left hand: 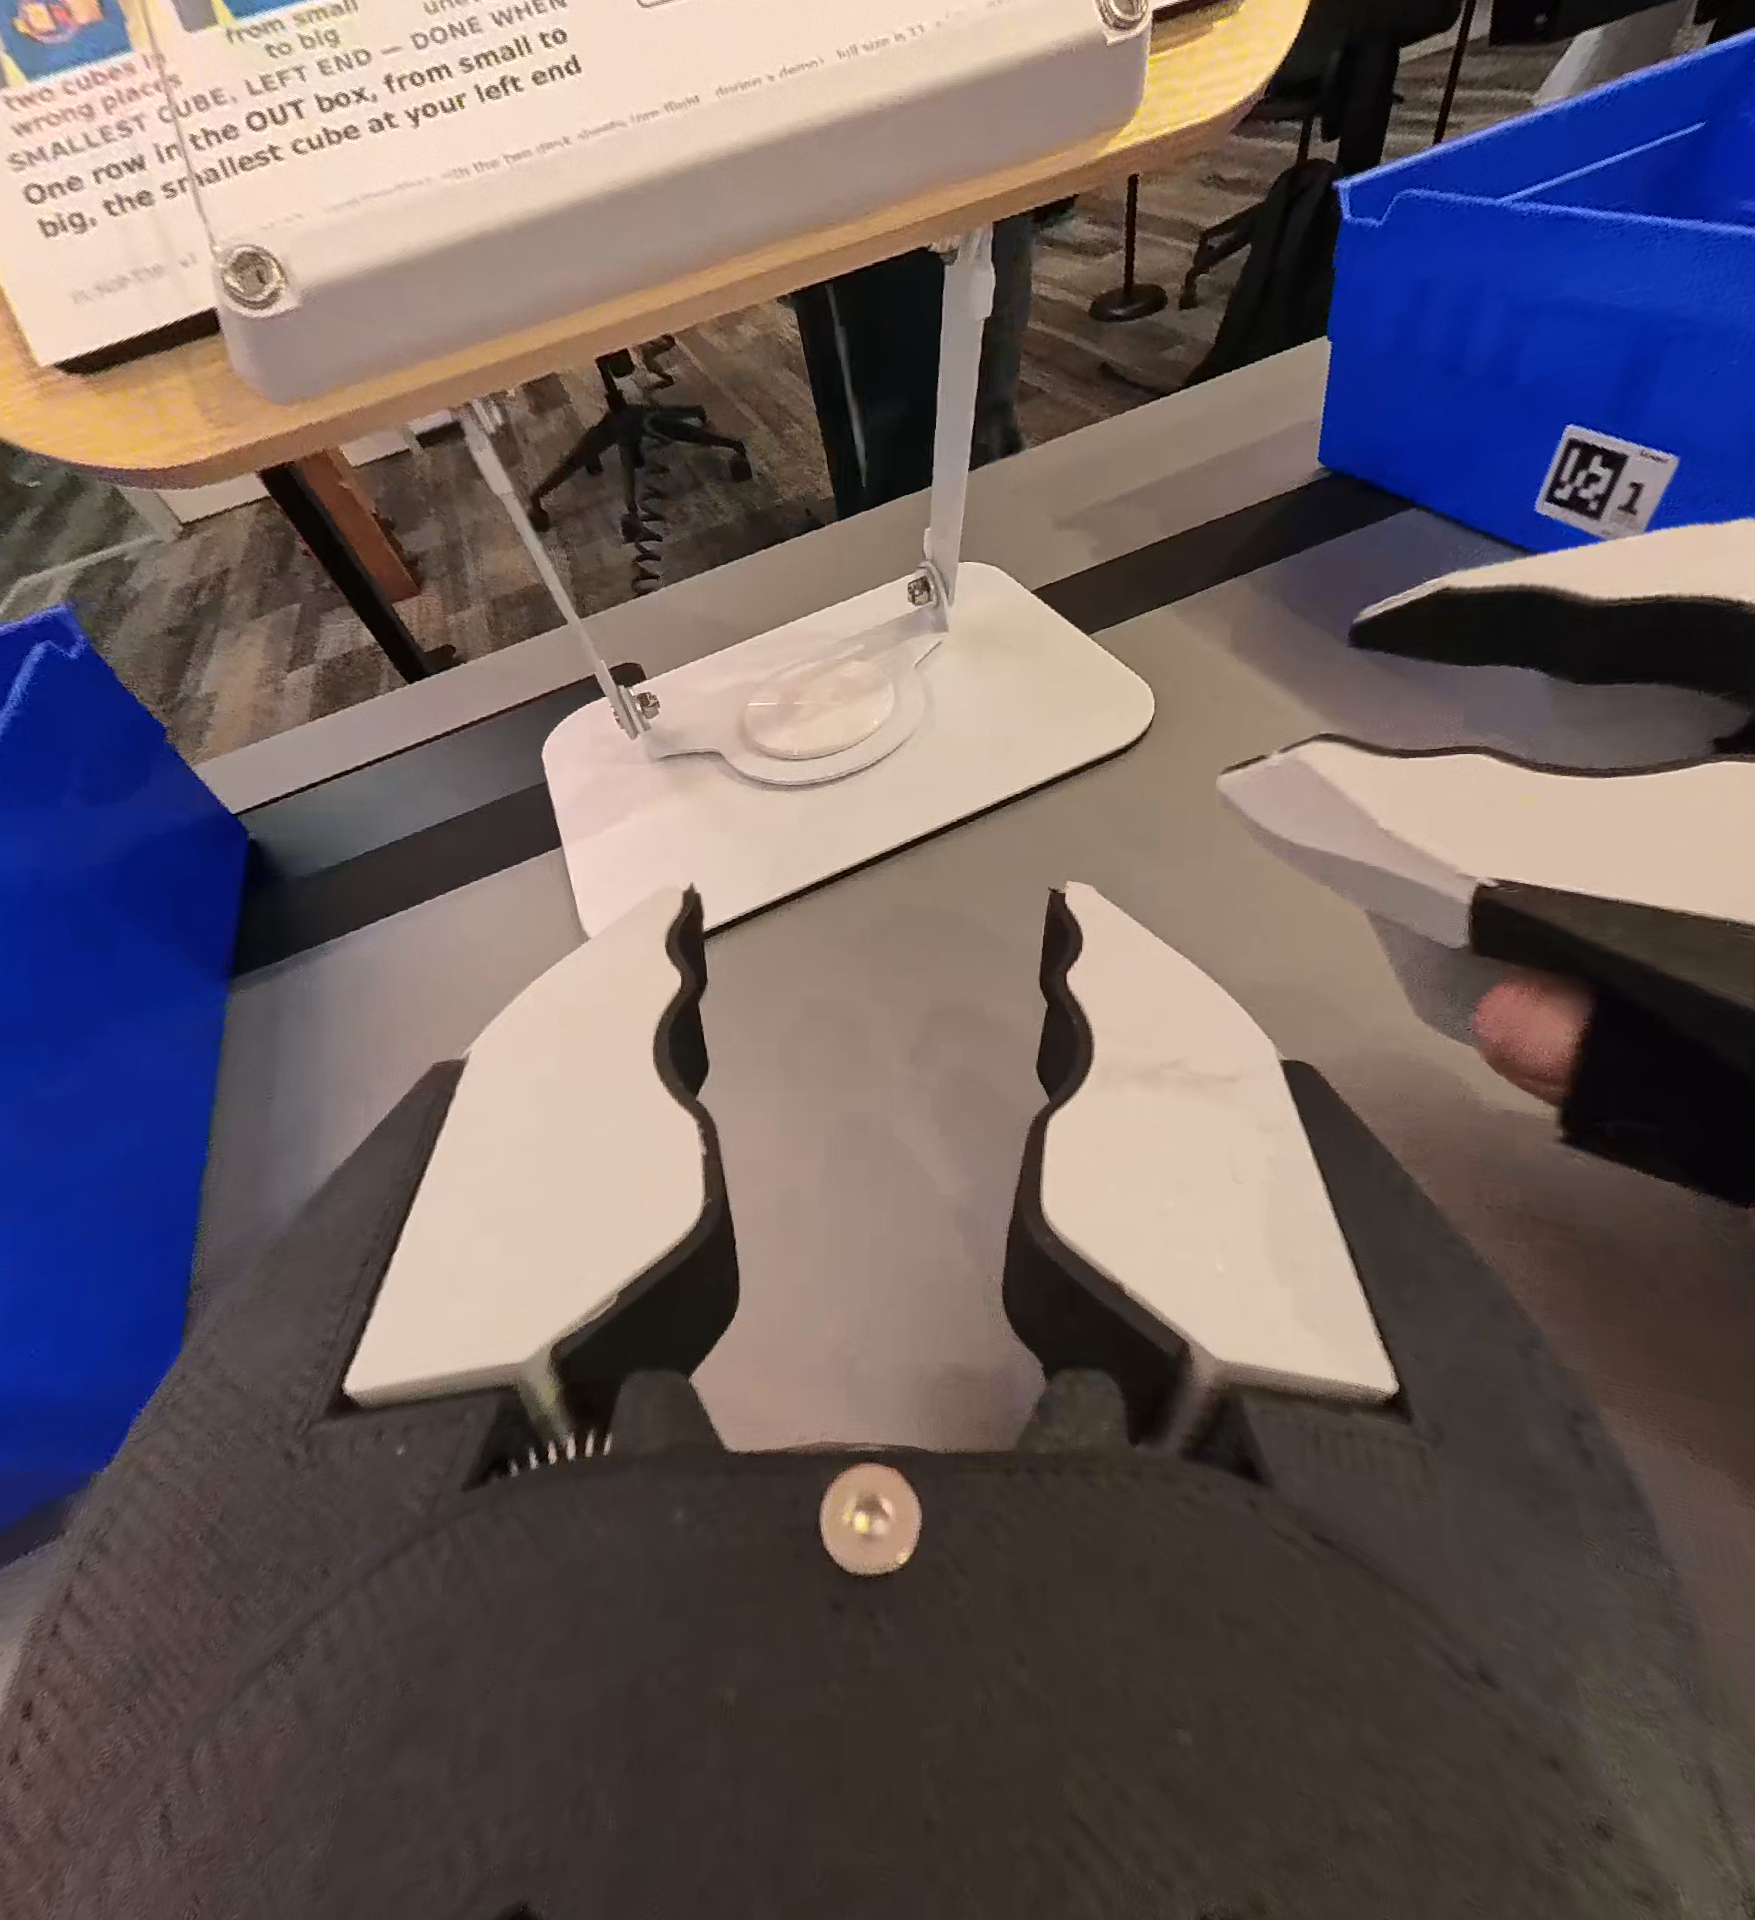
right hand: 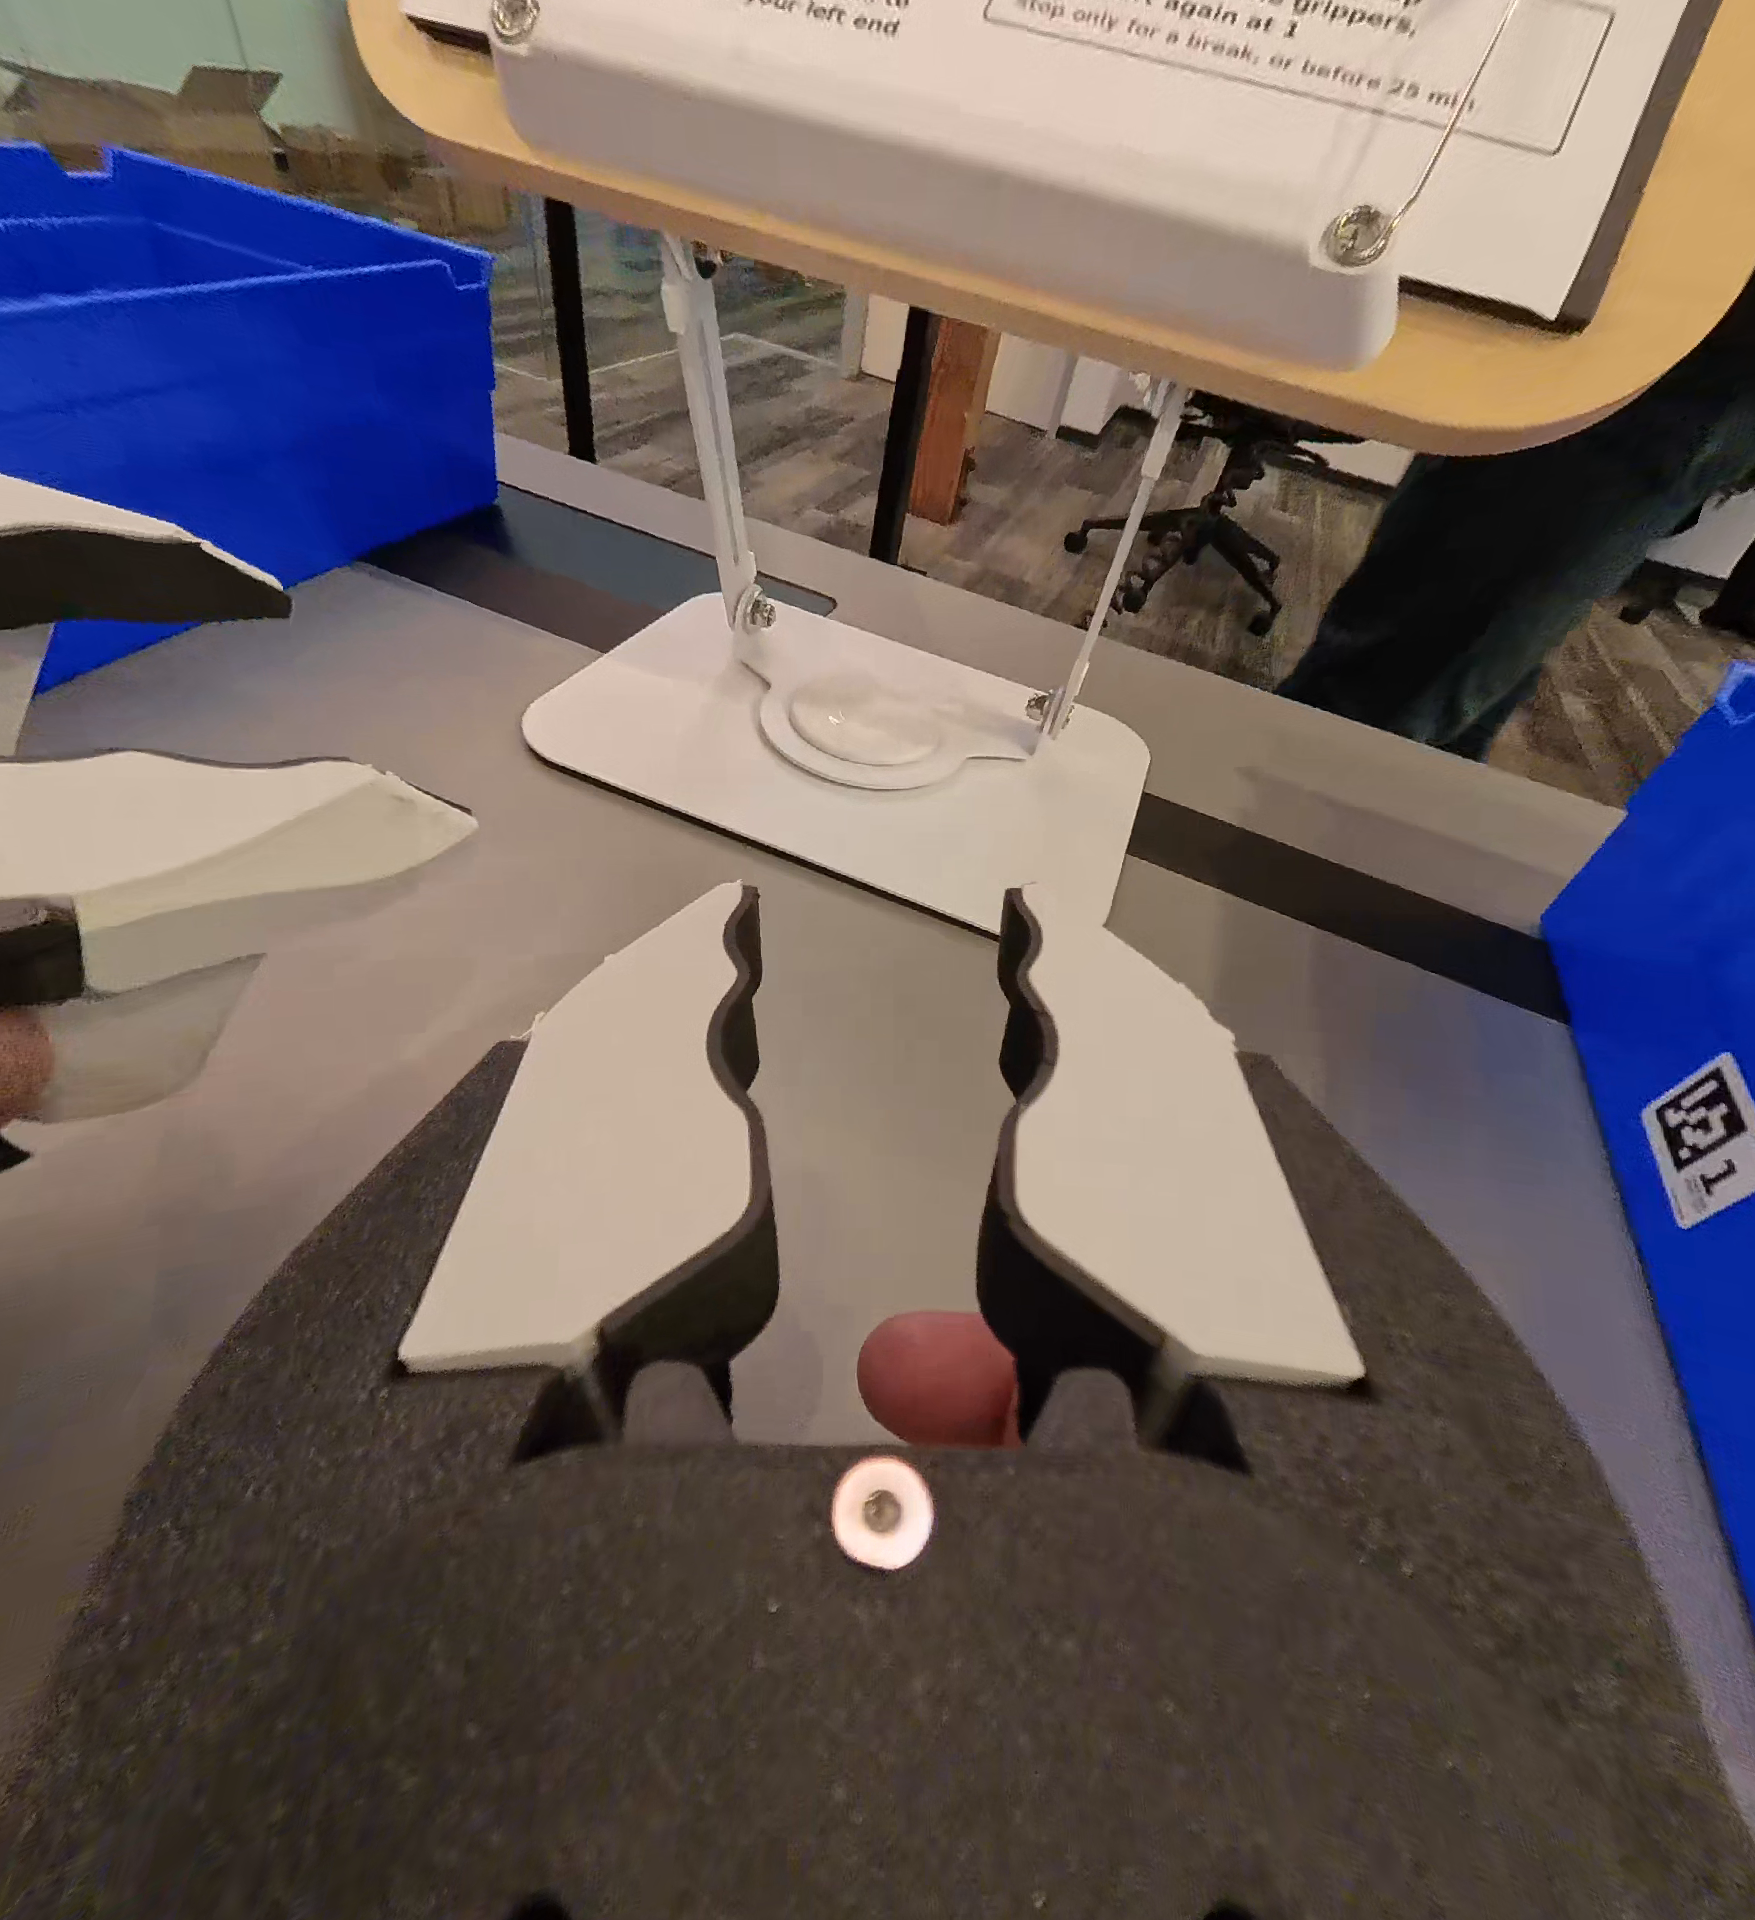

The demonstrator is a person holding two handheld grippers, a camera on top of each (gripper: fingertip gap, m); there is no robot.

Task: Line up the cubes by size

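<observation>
No cube shows in either view. My left gripper (left hand: 878,904) is open and empty above the grey table (left hand: 873,1091), its fingertips near the front edge of the white stand base (left hand: 852,758). My right gripper (right hand: 878,899) is open and empty too, just short of the same base (right hand: 852,779). Each gripper shows side-on in the other's view, with its jaws apart: the right one (left hand: 1299,717) at the right edge, the left one (right hand: 374,717) at the left edge. A blue bin (left hand: 42,1039) stands to the left and another blue bin (left hand: 1579,312) to the right.
A white stand holds a wooden board with a printed sheet (left hand: 540,156) over the table's far side. The right bin (right hand: 1725,1143) bears a black-and-white tag. The left bin (right hand: 187,343) sits far left. Office chairs and a person's legs (right hand: 1538,582) lie beyond the table. Between my right fingertips and the white stand base (left hand: 852,758) there is roughly 15 cm. It is also in sight in the right wrist view (right hand: 838,769).
</observation>
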